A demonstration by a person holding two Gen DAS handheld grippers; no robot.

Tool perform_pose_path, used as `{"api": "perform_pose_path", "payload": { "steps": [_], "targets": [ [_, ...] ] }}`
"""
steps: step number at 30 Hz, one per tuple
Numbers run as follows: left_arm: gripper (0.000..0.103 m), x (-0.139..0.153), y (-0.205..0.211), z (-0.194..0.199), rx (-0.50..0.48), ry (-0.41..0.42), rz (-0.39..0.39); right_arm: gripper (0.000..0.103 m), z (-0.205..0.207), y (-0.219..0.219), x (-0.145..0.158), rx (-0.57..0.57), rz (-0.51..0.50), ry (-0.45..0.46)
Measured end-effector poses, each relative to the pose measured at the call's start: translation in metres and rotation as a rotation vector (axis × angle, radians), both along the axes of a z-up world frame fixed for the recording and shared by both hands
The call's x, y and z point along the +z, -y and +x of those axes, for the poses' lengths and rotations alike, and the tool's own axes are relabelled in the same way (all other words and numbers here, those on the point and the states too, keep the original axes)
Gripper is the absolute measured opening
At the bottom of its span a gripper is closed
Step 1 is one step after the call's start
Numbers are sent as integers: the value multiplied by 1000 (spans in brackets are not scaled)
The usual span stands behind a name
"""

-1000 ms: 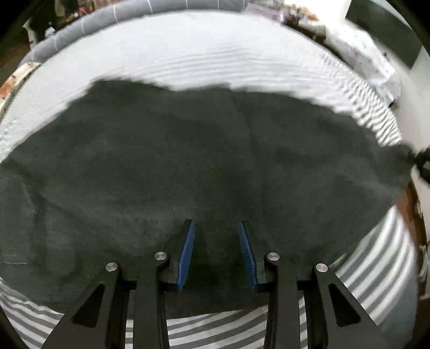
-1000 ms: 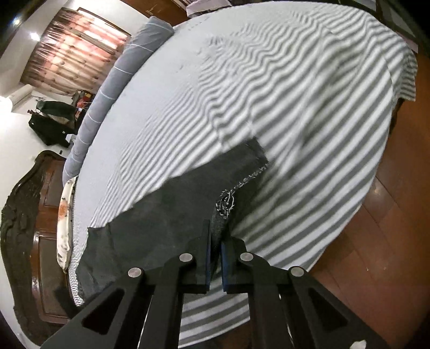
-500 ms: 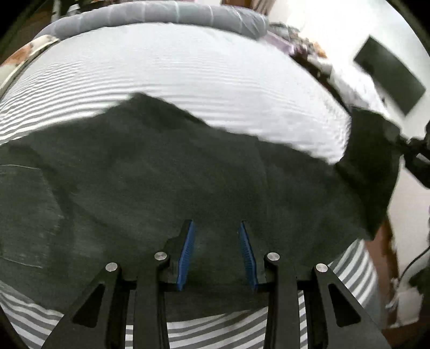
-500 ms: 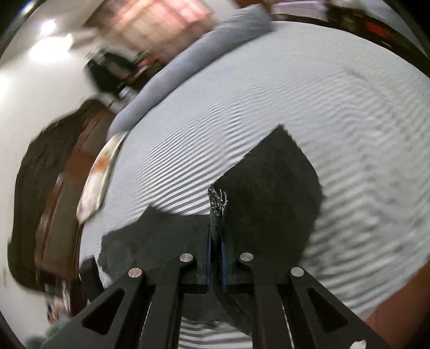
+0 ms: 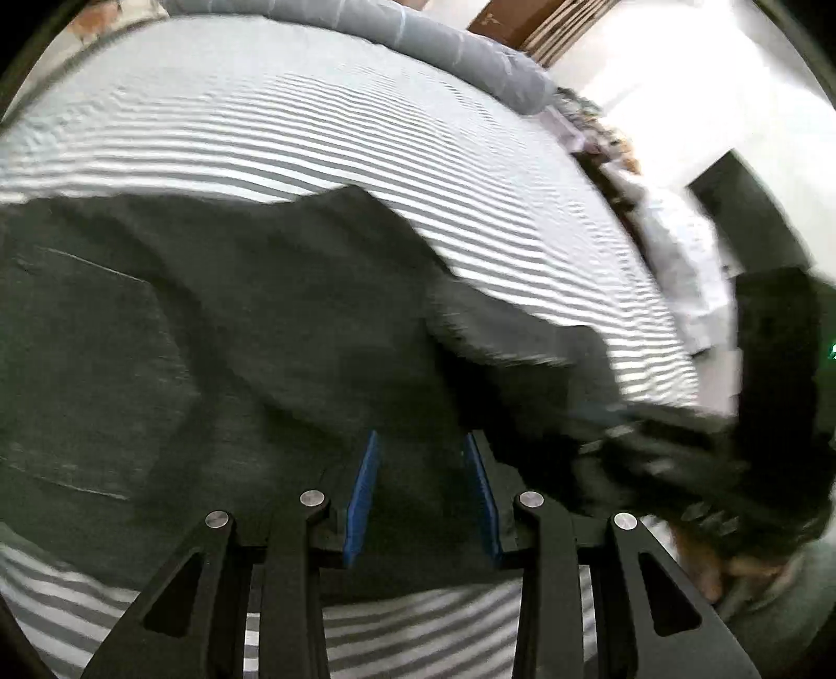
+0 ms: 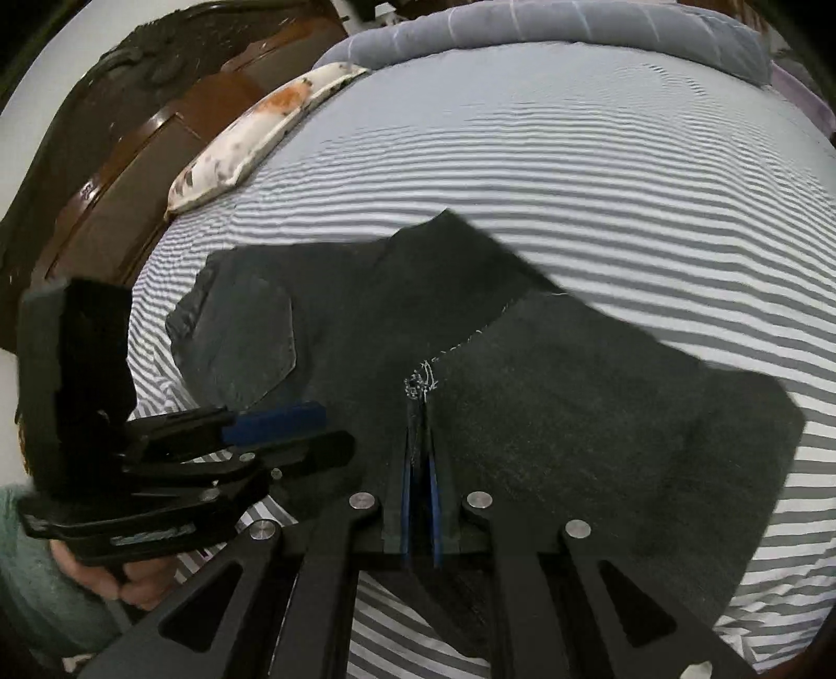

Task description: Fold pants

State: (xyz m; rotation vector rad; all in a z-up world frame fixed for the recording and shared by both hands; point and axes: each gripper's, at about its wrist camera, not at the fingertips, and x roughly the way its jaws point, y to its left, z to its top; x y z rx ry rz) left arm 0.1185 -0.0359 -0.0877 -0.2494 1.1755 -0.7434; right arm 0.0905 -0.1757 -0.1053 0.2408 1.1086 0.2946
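Dark grey pants (image 5: pixel 261 339) lie on the striped bed, with a back pocket (image 5: pixel 78 365) at the left. My left gripper (image 5: pixel 424 470) hovers over the cloth, open, with nothing pinched between its blue pads (image 5: pixel 366 486). My right gripper (image 6: pixel 418 423) is shut on the frayed hem (image 6: pixel 420 378) of the pant leg (image 6: pixel 601 418), which is doubled back over the rest of the pants (image 6: pixel 245 334). In the right wrist view my left gripper (image 6: pixel 313 433) sits at the left, held by a hand (image 6: pixel 130 580). The right gripper (image 5: pixel 653 459) shows blurred at the right of the left wrist view.
The grey-and-white striped sheet (image 6: pixel 575 156) covers the whole bed. A grey bolster (image 6: pixel 522 26) lies along its far edge, and a patterned pillow (image 6: pixel 251 136) rests against the dark wooden headboard (image 6: pixel 120 146). A dark screen (image 5: pixel 747 209) hangs on the white wall.
My right gripper has swung the leg's hem across the bed, so the leg now lies doubled over the pants beside my left gripper. The left gripper has shifted and rolled; the back pocket has come into its view.
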Motion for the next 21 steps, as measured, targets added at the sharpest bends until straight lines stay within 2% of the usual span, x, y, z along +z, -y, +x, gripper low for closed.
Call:
{"api": "perform_pose_path", "payload": {
  "steps": [5,11,21],
  "targets": [
    [37,-1,1,11,-31,-87,-115,7,1,2,-11,19,10,-22],
    [38,-17,-2,21,-13,-197,-148,8,0,1,-25,36,8,-38],
    [44,-22,23,27,-84,-305,-202,8,-19,3,-16,87,2,41]
  ]
}}
